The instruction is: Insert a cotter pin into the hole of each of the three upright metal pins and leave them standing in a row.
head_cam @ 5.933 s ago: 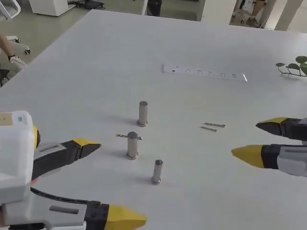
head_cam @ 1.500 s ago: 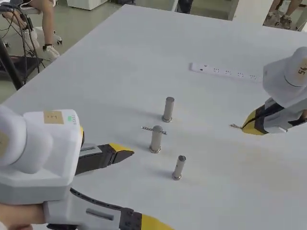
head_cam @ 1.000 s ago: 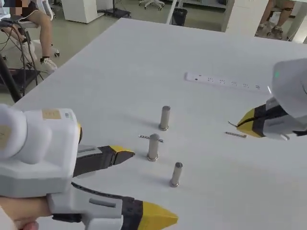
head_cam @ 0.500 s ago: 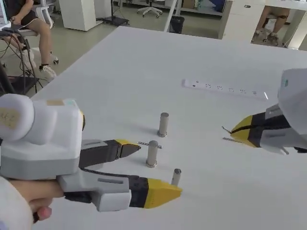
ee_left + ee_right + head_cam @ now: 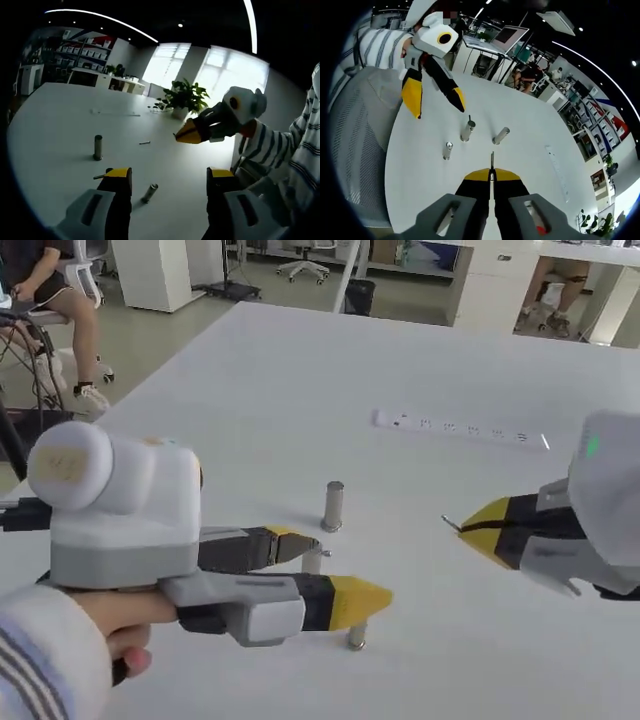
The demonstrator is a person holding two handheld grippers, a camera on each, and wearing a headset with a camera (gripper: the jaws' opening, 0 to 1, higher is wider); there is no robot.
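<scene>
Three short metal pins stand on the white table (image 5: 250, 390). The far pin (image 5: 332, 506) is bare. The middle pin (image 5: 313, 560) sits half hidden behind my left gripper (image 5: 345, 568), which is open with nothing between its jaws. Below that jaw the near pin (image 5: 357, 637) pokes out. The right gripper view has the row as near pin (image 5: 448, 150), middle pin (image 5: 467, 131) with a cotter pin through it, and far pin (image 5: 501, 135). My right gripper (image 5: 491, 175) is shut on a cotter pin (image 5: 492, 160) that points at the row. A loose cotter pin (image 5: 144, 143) lies on the table.
A white power strip (image 5: 460, 427) lies across the far side of the table. A potted plant (image 5: 185, 97) stands at the table's far edge in the left gripper view. A seated person (image 5: 50, 280) and office furniture are beyond the table at the left.
My left gripper has moved forward over the middle pin. My right gripper, holding the cotter pin, has come a little to the left, toward the row. The headset camera also shifted.
</scene>
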